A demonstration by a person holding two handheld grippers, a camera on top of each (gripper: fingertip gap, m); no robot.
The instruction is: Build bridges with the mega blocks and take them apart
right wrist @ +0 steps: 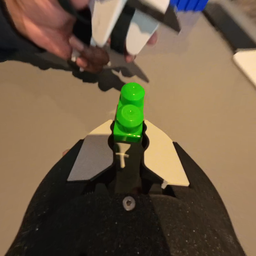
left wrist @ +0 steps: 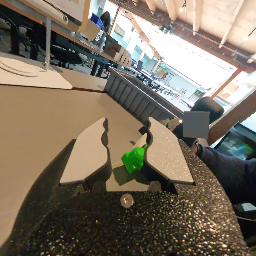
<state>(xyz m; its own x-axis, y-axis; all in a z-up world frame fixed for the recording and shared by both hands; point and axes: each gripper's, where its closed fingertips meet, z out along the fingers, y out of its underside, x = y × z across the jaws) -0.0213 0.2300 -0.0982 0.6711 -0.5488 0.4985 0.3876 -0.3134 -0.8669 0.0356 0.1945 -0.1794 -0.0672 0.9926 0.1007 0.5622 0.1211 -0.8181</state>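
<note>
A green mega block (right wrist: 130,115) with two studs on top sits between the tips of my right gripper (right wrist: 128,123), which is shut on its near end and holds it over the beige table (right wrist: 55,110). My left gripper (left wrist: 127,120) is open and empty. In the left wrist view the green block (left wrist: 133,159) shows below and between the left fingers, not touching them. In the right wrist view the left gripper (right wrist: 120,41) is blurred, just beyond the block, held by a hand (right wrist: 48,31).
A grey ribbed bin (left wrist: 131,99) stands on the table beyond the left gripper. A white board (left wrist: 34,77) lies at the far left and shows in the right wrist view (right wrist: 246,66). A blue object (right wrist: 188,4) is at the top edge. A dark sleeve (left wrist: 228,173) is at right. There is about 11 centimetres between the tips of the two grippers.
</note>
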